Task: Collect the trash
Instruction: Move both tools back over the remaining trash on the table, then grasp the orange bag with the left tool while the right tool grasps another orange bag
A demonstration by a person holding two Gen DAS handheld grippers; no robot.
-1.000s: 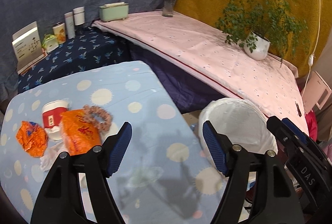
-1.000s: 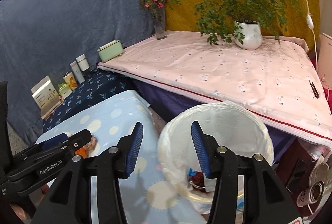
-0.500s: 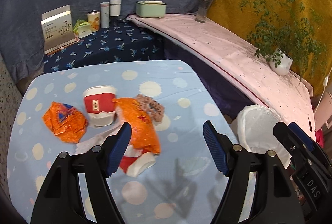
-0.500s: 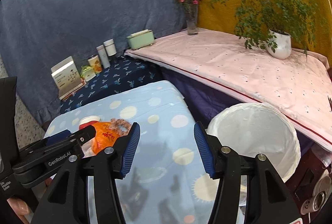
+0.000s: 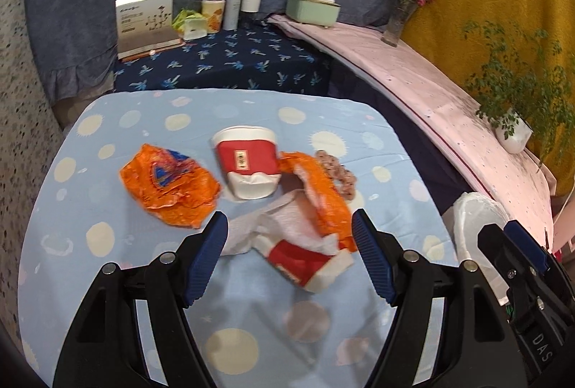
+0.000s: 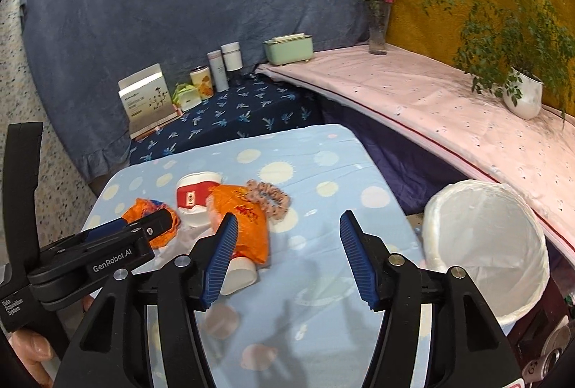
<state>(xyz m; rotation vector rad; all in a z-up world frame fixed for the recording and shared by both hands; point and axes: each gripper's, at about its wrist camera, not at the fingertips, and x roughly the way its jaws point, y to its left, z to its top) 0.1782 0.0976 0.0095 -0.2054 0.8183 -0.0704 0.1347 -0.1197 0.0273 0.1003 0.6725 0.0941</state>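
From where I stand, a crumpled white tissue (image 5: 284, 226) and the long orange wrapper (image 5: 323, 197) cover part of the near red-and-white paper cup (image 5: 305, 262), so its rim cannot be made out. A pink scrunchie (image 5: 336, 174) peeks out behind that wrapper, partly hidden. I count two cups, the second (image 5: 248, 168) lying further back, two orange wrappers, the other (image 5: 169, 186) crumpled to the left, and one tissue, all on the blue spotted counter (image 5: 107, 262). The left tongs (image 5: 289, 264) hang wide open over the near cup, gripping nothing. The right tongs (image 6: 287, 255) are open too and empty. The white-lined trash bin (image 6: 485, 244) stands beside the counter's right edge, its bottom cut off.
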